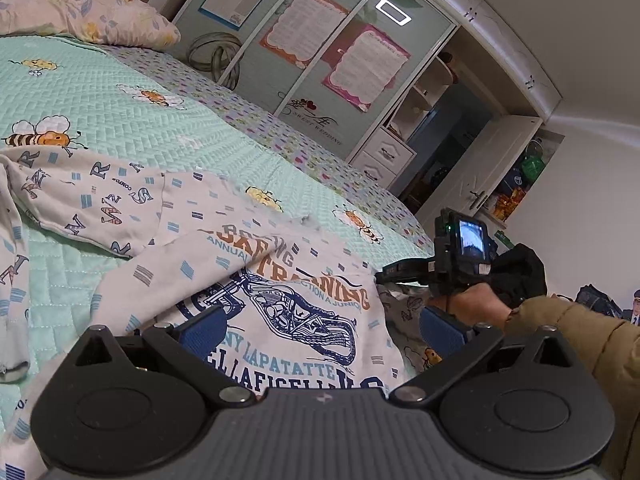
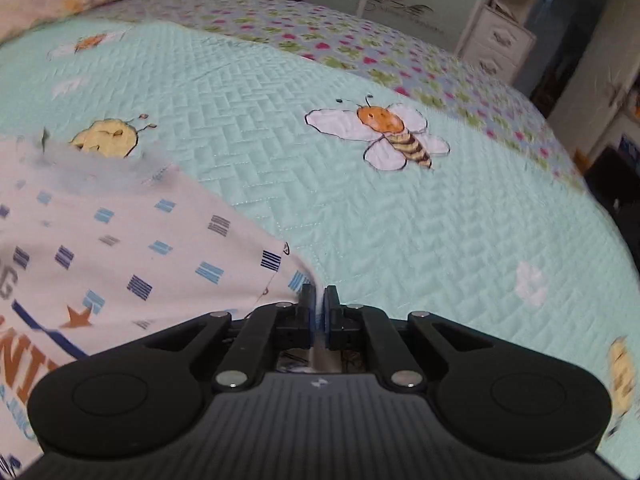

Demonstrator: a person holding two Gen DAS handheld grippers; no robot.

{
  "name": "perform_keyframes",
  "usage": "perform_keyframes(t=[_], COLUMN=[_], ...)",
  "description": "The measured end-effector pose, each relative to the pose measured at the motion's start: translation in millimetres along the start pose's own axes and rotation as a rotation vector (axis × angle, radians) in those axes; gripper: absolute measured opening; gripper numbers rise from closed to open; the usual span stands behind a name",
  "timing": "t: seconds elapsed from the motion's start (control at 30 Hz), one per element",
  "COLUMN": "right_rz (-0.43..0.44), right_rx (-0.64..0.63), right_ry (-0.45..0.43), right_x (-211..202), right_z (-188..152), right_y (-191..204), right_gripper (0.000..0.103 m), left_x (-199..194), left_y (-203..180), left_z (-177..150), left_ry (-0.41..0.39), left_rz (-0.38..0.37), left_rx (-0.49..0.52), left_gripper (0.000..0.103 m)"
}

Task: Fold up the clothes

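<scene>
Your right tool point(image 2: 319, 308) clenches the shirt point(image 1: 280, 300) edge; left tool point(image 1: 320, 332) spread wide, empty. Shirt mostly unfolded on bed point(image 2: 400, 220), folding barely started, nearly all left.

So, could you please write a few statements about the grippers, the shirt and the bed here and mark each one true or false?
1. The right gripper has its jaws shut on the edge of the printed shirt. True.
2. The left gripper has its jaws clamped on the shirt. False: its jaws stand wide apart, with the shirt's print showing between them.
3. The shirt lies on a plain dark blanket. False: it lies on a mint green quilt with bee pictures.
4. A floral pillow sits at the far end of the bed. True.
5. The wardrobe beside the bed has sheets of paper stuck on its sliding doors. True.
</scene>
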State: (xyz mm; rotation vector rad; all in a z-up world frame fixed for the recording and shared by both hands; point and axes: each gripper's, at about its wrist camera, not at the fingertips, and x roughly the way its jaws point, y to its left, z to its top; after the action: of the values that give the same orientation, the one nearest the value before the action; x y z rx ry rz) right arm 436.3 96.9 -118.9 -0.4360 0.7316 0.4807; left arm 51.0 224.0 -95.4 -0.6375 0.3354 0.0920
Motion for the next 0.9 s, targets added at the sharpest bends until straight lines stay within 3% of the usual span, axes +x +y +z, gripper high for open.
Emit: perform_keyframes(t=[0.07,0.13,0.23,0.3,0.37,0.43,0.5,0.6,0.7,0.83,0.9], right_rz=[0.005,0.009,0.002,0.024,0.126,0.297,0.481,0.707,0.833,1.022,1.038], right_rx=[0.049,0.111,0.24,0.394,0.559,0.708,0.824,0.953,1.082,1.24,1.227], right_ry=[-0.022,-0.025,-0.097,-0.194,-0.286,-0.374,-0.451,-0.516,-0.555,-0.64,-0.638], right_x=[-2.1,-4.9,-29.0,-59.3,-89.7,-109.9,-115.7,-101.0,-83.5,-65.0,-63.8], right_z=[-5.8,-11.7,-19.8,-33.0,-56.5,-90.1,-127.3,-185.5,-216.7,-241.6,-239.9], right_y=[-6.7,-15.7,-29.1,-37.5,-42.3,-40.8,-35.7,-26.0,-34.5,-54.9,-55.2], right_gripper=[0.023,0.032,0.033,0.037,0.057,0.073,0.077,0.082,0.081,0.078,0.078], left_x=[-1.2,-2.7,-4.0,-5.0,-6.8,-9.9,-11.6,0.8,44.7,131.7,169.7], left_y=[0.4,-0.5,-3.4,-5.4,-5.4,-5.2,-5.3,0.9,21.5,47.0,56.3], left_z=[1.3,2.5,3.4,4.6,10.0,21.4,38.8,71.4,103.7,128.7,130.9], left_ry=[-0.005,-0.013,-0.024,-0.028,-0.029,-0.046,-0.084,-0.125,-0.044,0.186,0.275], left_rz=[0.001,-0.003,-0.005,-0.003,-0.004,-0.013,0.005,0.121,0.216,0.287,0.283], left_rx=[0.0,0.007,0.026,0.034,0.031,0.051,0.12,0.262,0.364,0.554,0.615], left_gripper=[0.102,0.102,0.102,0.102,0.102,0.102,0.102,0.102,0.102,0.098,0.09])
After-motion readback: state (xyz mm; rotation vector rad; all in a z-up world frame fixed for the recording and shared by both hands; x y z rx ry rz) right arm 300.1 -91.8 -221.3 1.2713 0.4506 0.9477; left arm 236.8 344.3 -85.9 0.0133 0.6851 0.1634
